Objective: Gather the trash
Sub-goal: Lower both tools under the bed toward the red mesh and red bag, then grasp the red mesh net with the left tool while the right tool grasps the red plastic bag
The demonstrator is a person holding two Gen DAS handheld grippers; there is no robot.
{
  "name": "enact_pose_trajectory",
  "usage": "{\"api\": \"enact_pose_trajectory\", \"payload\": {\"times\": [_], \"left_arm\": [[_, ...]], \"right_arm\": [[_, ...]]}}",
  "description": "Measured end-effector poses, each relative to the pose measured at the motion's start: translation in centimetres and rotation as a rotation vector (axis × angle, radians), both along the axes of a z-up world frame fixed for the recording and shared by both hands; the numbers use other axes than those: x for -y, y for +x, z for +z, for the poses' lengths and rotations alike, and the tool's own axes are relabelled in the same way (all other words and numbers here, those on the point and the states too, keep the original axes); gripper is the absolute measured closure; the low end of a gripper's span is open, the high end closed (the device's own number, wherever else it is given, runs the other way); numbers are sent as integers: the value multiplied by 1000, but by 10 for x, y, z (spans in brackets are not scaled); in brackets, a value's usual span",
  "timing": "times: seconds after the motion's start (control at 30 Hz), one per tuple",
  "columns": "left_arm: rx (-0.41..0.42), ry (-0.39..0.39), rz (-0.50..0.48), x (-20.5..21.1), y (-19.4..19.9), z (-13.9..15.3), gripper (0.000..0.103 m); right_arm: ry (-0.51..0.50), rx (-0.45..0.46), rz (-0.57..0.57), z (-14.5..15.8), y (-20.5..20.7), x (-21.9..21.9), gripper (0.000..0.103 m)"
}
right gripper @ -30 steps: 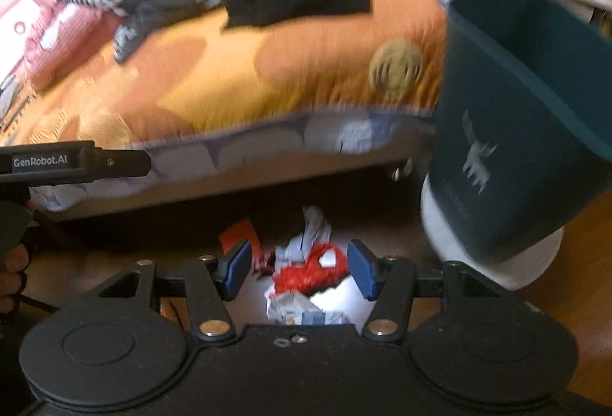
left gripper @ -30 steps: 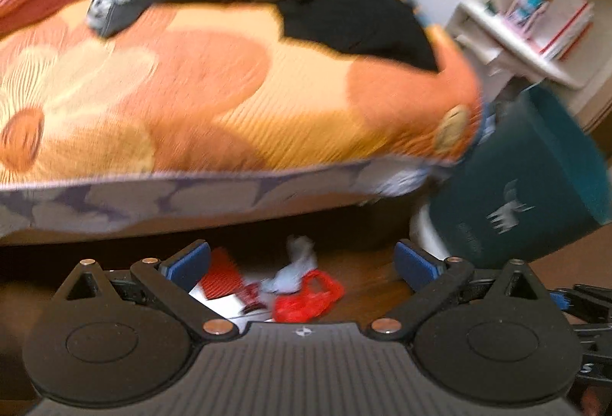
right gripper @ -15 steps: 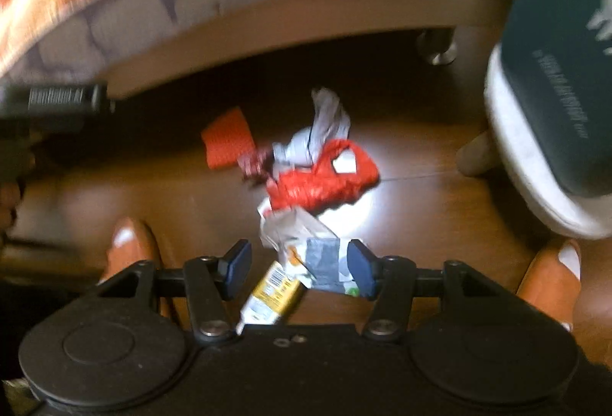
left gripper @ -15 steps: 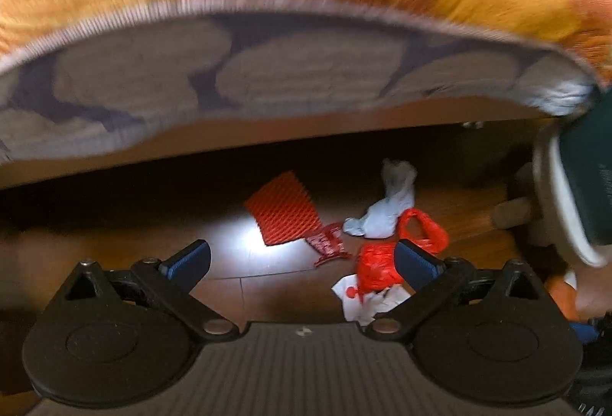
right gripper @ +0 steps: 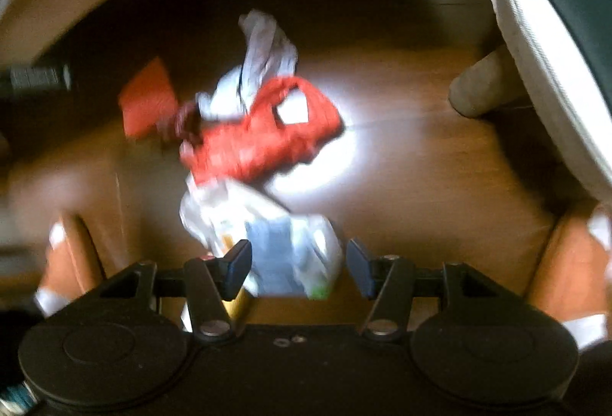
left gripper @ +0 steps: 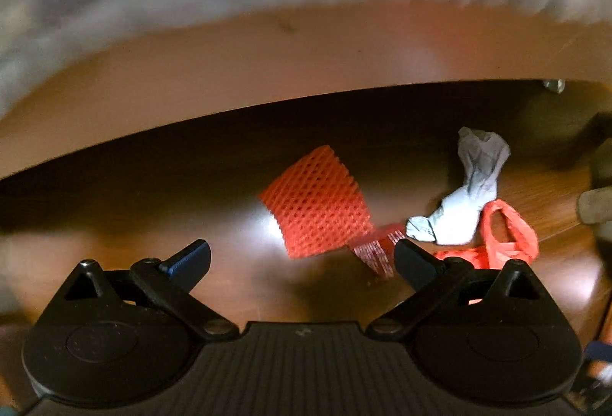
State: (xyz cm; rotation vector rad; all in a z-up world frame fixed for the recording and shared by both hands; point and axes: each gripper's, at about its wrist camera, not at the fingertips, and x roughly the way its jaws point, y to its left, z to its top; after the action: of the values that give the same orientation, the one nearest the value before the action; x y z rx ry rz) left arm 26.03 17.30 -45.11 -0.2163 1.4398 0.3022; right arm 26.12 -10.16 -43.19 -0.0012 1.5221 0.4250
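Left gripper (left gripper: 302, 255) held open above red foam mesh sleeve (left gripper: 317, 202), right gripper (right gripper: 298, 268) spread open around crumpled white-and-blue wrapper (right gripper: 275, 236), red plastic bag (right gripper: 264, 137) beyond on wooden floor (right gripper: 420, 179).

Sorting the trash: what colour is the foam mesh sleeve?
Orange-red foam mesh sleeve, clearest in the left wrist view.

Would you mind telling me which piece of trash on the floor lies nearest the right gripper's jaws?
The crumpled white and blue wrapper: it lies just ahead of the open right gripper, while the red plastic bag and orange foam net lie beyond.
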Motion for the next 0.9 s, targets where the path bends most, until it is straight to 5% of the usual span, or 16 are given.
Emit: {"api": "enact_pose_trajectory", "payload": {"times": [0.13,0.5,0.9], "left_arm": [[3,6,-40,-3,9,-25,1],[-27,41,-192,-18,18,-79,1],[-51,-15,-224,-22,20,-108,11]], "right_arm": [[72,2,-133,-8,29,-6,48],[44,-132,-307,-59,48,-27,48],[14,-198,-272,-99,54,-74,48]]}}
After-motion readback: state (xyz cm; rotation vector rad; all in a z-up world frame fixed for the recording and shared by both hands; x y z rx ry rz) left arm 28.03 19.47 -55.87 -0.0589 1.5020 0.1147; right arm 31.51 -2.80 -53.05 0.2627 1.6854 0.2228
